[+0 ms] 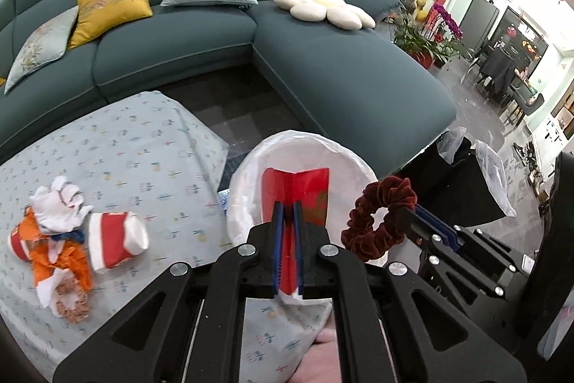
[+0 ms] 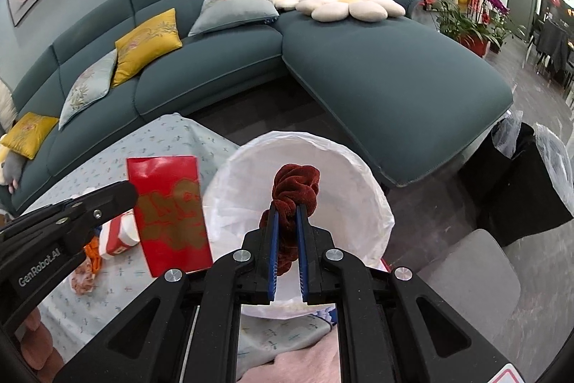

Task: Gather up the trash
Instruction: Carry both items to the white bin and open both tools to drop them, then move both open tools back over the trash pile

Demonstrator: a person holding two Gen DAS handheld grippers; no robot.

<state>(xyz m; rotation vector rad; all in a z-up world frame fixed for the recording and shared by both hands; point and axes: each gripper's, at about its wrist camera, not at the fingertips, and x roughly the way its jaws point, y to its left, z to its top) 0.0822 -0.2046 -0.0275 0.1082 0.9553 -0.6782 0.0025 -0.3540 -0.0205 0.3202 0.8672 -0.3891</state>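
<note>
My left gripper (image 1: pixel 288 203) is shut on a red envelope (image 1: pixel 305 192) with gold print and holds it over the white-lined trash bin (image 1: pixel 244 178). The envelope also shows in the right wrist view (image 2: pixel 168 203). My right gripper (image 2: pixel 287 209) is shut on a dark red velvet scrunchie (image 2: pixel 296 185) above the same bin (image 2: pixel 358 189); the scrunchie shows in the left wrist view (image 1: pixel 380 214). On the patterned tablecloth (image 1: pixel 136 146) lie a red-and-white paper cup (image 1: pixel 114 239), a white crumpled tissue (image 1: pixel 59 203) and an orange wrapper (image 1: pixel 64 257).
A teal L-shaped sofa (image 1: pixel 340 70) with cushions stands behind the table. A black bin with a clear liner (image 2: pixel 523 178) stands to the right on the floor. Potted plants (image 1: pixel 423 38) stand beyond the sofa's end.
</note>
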